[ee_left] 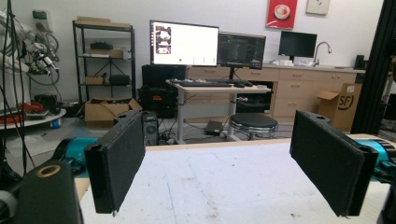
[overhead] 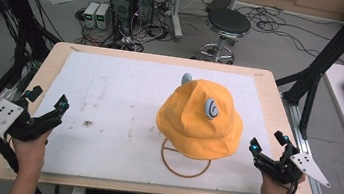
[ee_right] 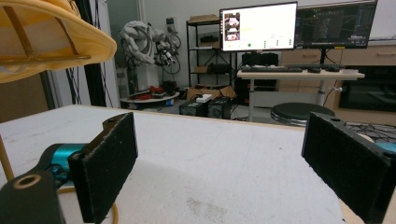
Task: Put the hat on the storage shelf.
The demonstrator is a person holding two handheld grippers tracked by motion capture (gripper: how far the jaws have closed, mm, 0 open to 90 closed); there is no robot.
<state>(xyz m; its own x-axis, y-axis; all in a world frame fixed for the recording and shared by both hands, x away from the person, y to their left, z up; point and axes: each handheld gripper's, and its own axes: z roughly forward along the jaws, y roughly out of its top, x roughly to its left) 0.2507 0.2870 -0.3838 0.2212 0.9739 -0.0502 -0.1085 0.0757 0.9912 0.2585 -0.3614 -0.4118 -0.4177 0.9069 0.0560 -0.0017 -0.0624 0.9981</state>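
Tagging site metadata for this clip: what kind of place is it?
Most likely a robotics or data-collection lab. Lit monitors stand on a desk, computer towers with tangled cables sit on the floor, and a black frame rises beside the table with its yellow hat.

a wooden worktop [overhead: 11, 156] is carrying a white mat [overhead: 119, 100]; a wire stand [overhead: 184, 165] with a yellow hat [overhead: 197, 123] is standing on it.

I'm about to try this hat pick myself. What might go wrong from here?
The yellow hat sits on a thin wire stand, so a sideways pull may tip the stand. Both the left gripper and right gripper are open and apart from it; pinching only the soft brim could slip.
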